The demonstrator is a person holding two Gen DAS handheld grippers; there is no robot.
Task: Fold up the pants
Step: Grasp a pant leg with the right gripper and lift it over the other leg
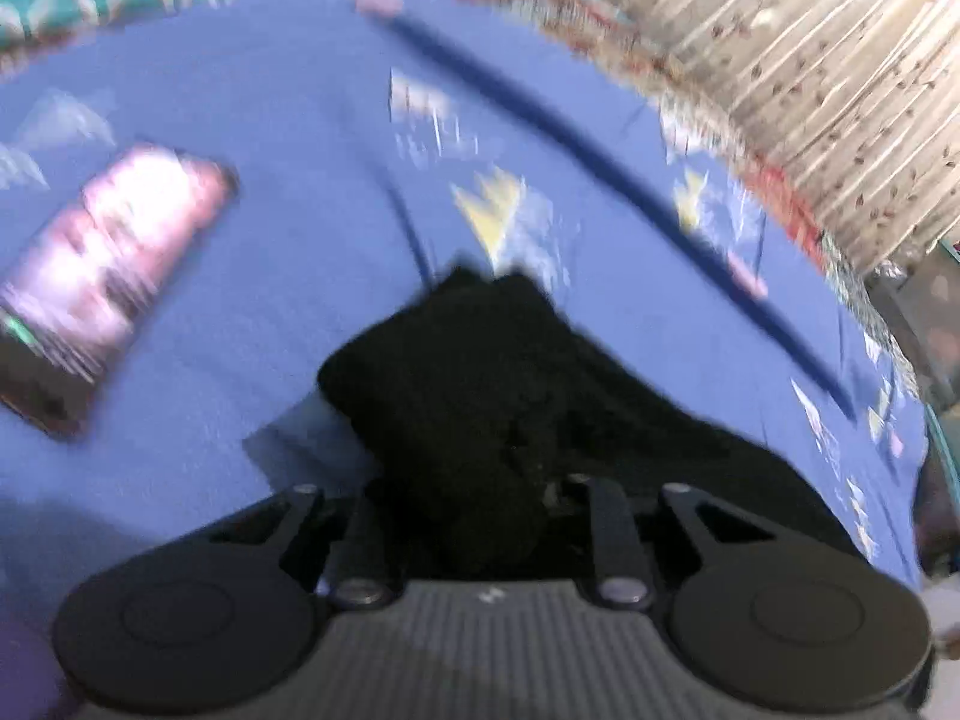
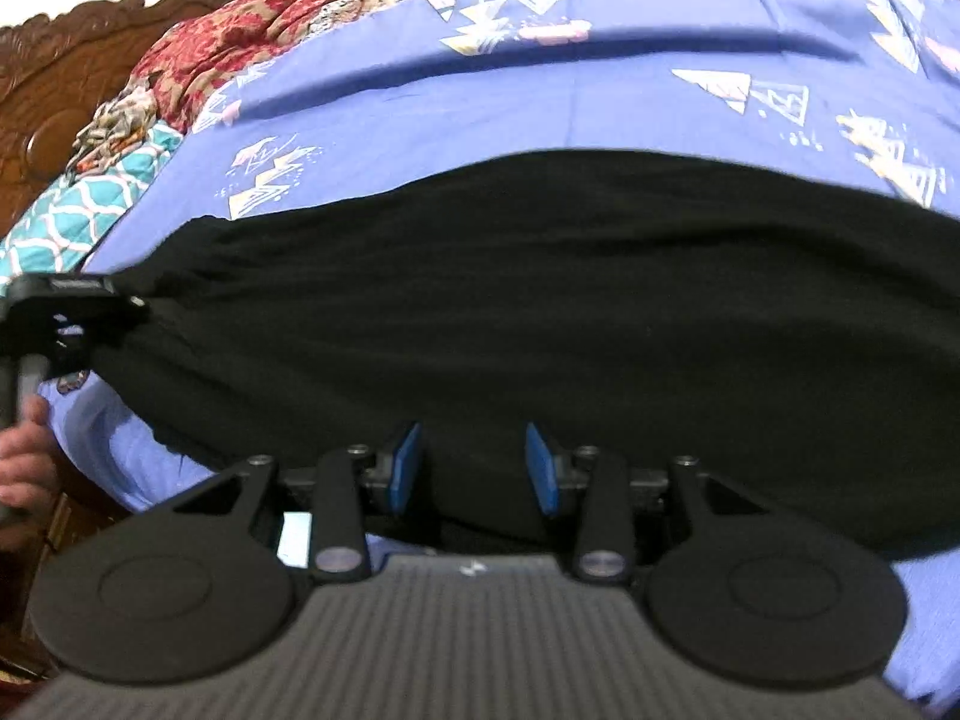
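Where our right gripper [image 2: 474, 468] looks out along its fingers, its two blue pads [image 2: 407, 468] stand spread apart, with nothing pinched between them, poised just over the near edge of the black pants [image 2: 510, 300]. From the pads the pants spread ahead as one broad dark sheet, reaching well out to both sides and lying on the blue sheet [image 2: 630, 96] with its triangle prints. At the far left of that dark sheet we see our left gripper [image 2: 129, 306] closed on a gathered end of the cloth, with our left hand [image 2: 27, 462] round its handle below. Beyond the pants the blue sheet runs on, then a red patterned blanket [image 2: 240, 30] and a teal quilt [image 2: 90, 204] to the upper left, and past those a carved wooden headboard [image 2: 66, 84]. In the left wrist view, which is badly blurred, a bunch of pants [image 1: 480, 390] fills the space between the fingers of the left gripper [image 1: 480, 516] and hides the pads, so the cloth is pinched there and rises ahead of the tool. Ahead and to the left of it a phone [image 1: 108, 276] with a bright screen lies on the blue sheet [image 1: 300, 120]. Farthest off, up and to the right, hangs a pale striped curtain [image 1: 810, 60].
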